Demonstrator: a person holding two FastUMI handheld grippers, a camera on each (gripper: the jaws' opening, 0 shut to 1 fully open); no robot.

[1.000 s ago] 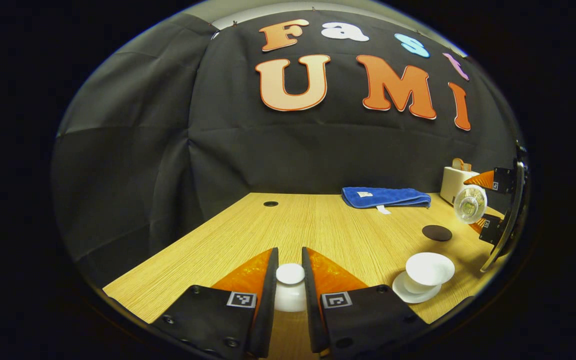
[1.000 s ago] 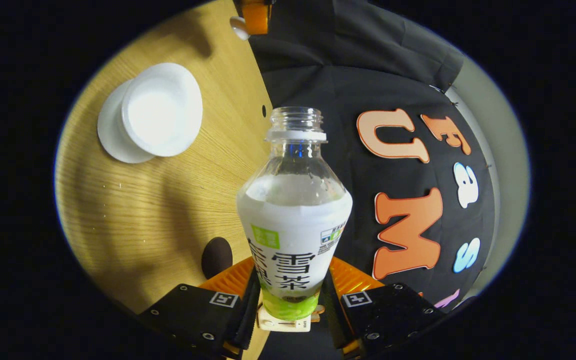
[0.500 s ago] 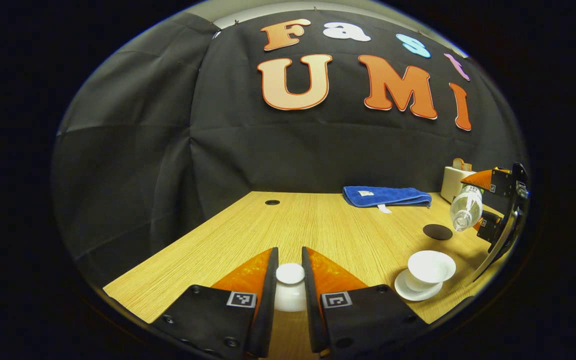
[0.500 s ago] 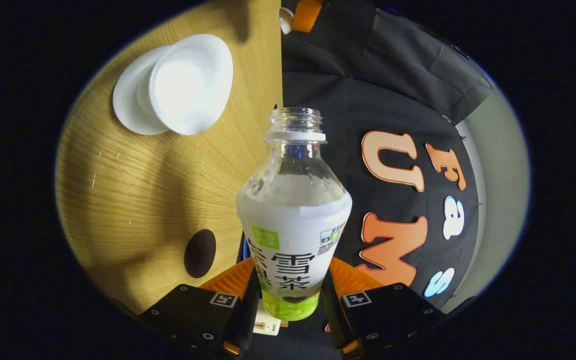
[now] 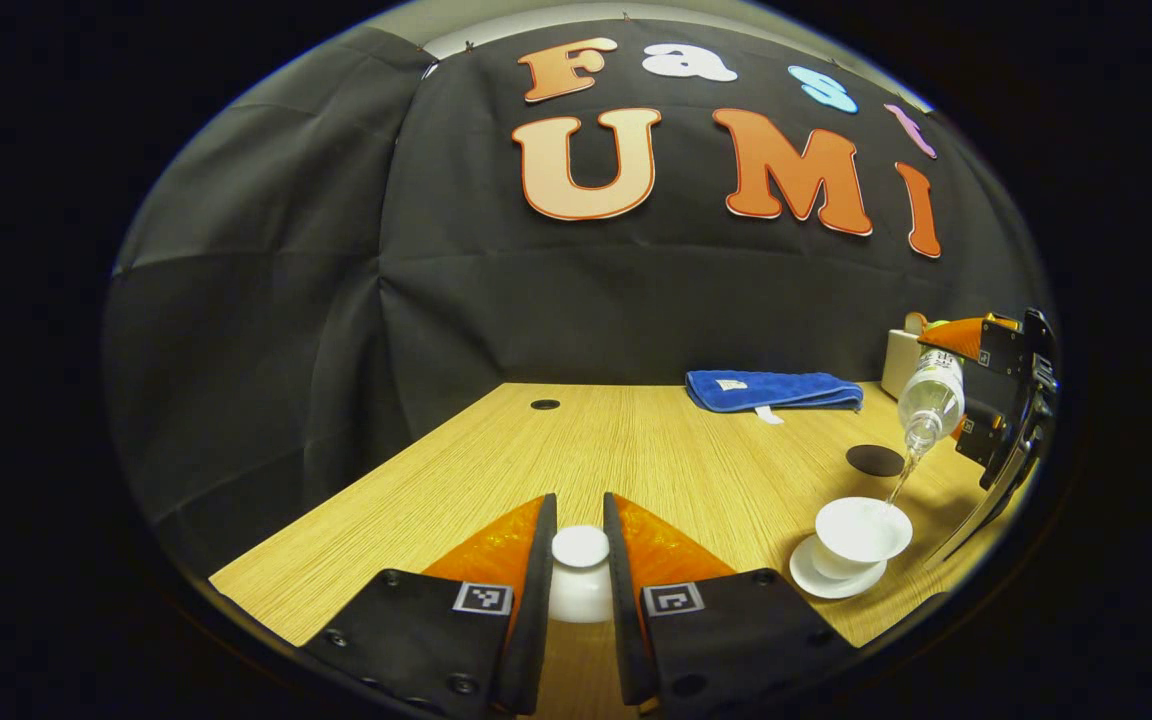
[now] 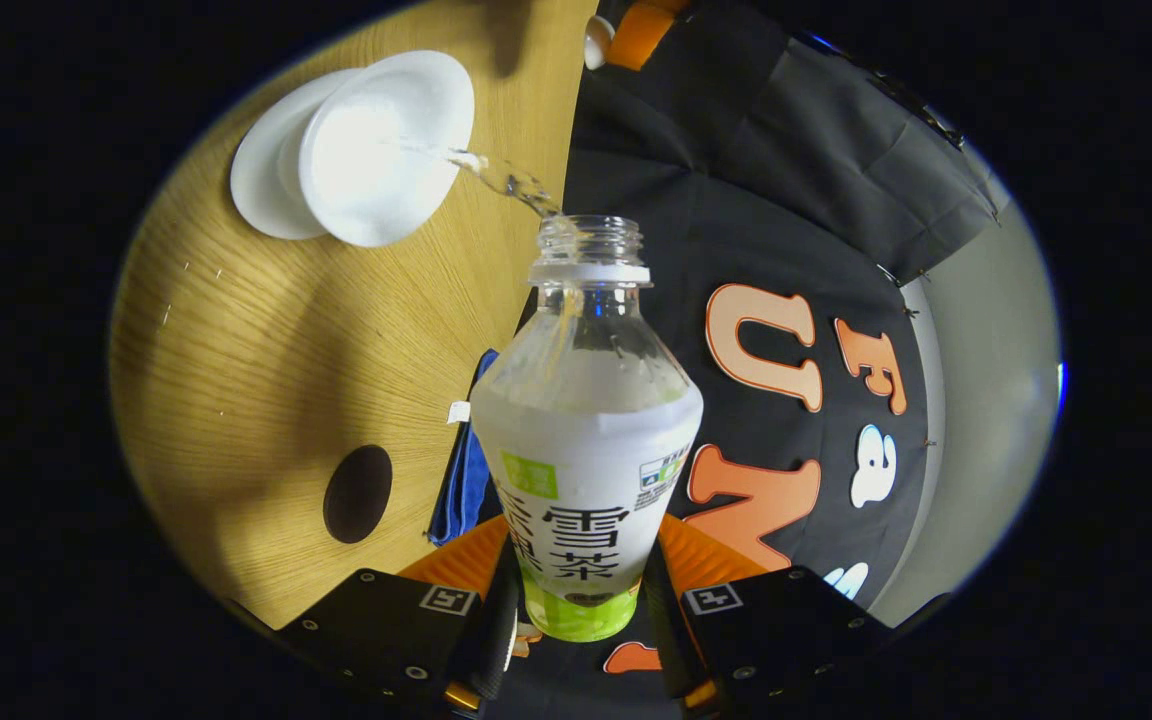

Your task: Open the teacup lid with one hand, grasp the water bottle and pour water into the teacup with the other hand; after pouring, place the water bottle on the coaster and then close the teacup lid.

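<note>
- Water (image 6: 496, 175) is streaming from the tipped water bottle (image 6: 586, 420) into the open teacup (image 6: 386, 145), which is sitting on its saucer (image 5: 831, 583) on the wooden table (image 5: 636, 450).
- Right gripper (image 6: 581, 600) is pinching the bottle's lower body between both fingers.
- Left gripper (image 5: 579, 570) is clamping the white teacup lid (image 5: 580, 548), holding it left of the cup.
- Dark coaster (image 5: 874, 460) is lying bare just behind the teacup, near a blue towel (image 5: 771, 392).
</note>
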